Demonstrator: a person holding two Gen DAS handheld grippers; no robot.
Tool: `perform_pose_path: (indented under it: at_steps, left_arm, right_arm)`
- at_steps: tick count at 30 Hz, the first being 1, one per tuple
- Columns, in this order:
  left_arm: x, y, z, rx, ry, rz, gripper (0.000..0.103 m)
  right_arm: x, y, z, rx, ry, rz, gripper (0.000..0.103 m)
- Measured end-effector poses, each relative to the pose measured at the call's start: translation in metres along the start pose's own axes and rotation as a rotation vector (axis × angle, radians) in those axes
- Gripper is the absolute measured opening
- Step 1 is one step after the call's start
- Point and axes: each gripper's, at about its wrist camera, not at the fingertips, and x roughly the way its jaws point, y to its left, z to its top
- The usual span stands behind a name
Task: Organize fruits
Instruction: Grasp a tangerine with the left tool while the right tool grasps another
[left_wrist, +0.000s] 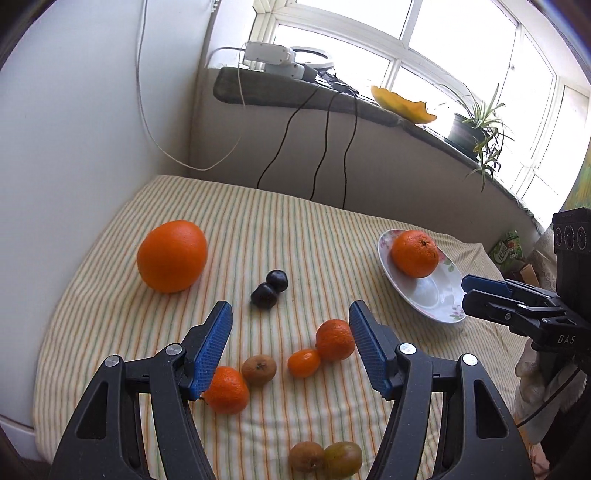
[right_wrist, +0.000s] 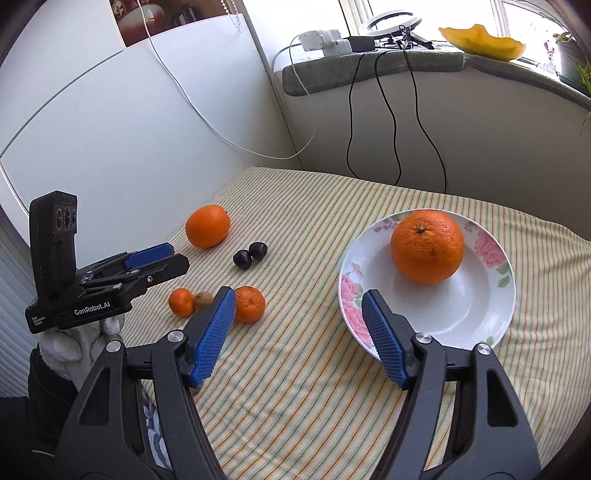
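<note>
Fruit count: one large orange (right_wrist: 426, 246) sits in my white flowered ceramic plate (right_wrist: 495, 314); another big orange (left_wrist: 171, 256), two dark plums (left_wrist: 270, 288), small mandarins (left_wrist: 335, 339) and brownish fruits (left_wrist: 259, 370) lie loose on the striped yellow cloth (left_wrist: 295, 229), so I judge most sorting remains. Left gripper (left_wrist: 290, 347) and right gripper (right_wrist: 299, 334): jaws spread, empty. Windowsill (left_wrist: 332, 99) with cables behind.

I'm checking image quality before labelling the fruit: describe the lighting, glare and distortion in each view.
Left wrist view: the window is blown out to white, the striped cloth evenly daylit, fruit sharp; fisheye bends the windowsill and darkens the corners. Right wrist view: soft daylight, a glossy highlight in the plate beside the orange, faint shadows, the wall edge curved.
</note>
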Motion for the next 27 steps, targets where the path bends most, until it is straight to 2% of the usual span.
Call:
perform_pose_path:
  at_steps: [4, 6, 9, 23, 27]
  left_arm:
    - [-0.004, 0.022, -0.013, -0.035, 0.014, 0.021, 0.064]
    - [-0.004, 0.030, -0.020, -0.051, 0.026, 0.026, 0.058]
    - [-0.002, 0.042, -0.031, -0.085, 0.049, 0.019, 0.054]
    - [0.009, 0.052, -0.051, -0.129, 0.102, -0.010, 0.052]
    - [0.013, 0.053, -0.051, -0.140, 0.110, -0.024, 0.048]
  right_arm:
    - [0.014, 0.012, -0.003, -0.030, 0.040, 0.020, 0.062]
    - [0.022, 0.017, -0.004, -0.042, 0.056, 0.027, 0.061]
    - [0.033, 0.022, -0.006, -0.062, 0.079, 0.035, 0.059]
    - [0.093, 0.038, -0.014, -0.097, 0.206, 0.072, 0.055]
    - [0.104, 0.040, -0.015, -0.098, 0.224, 0.075, 0.054]
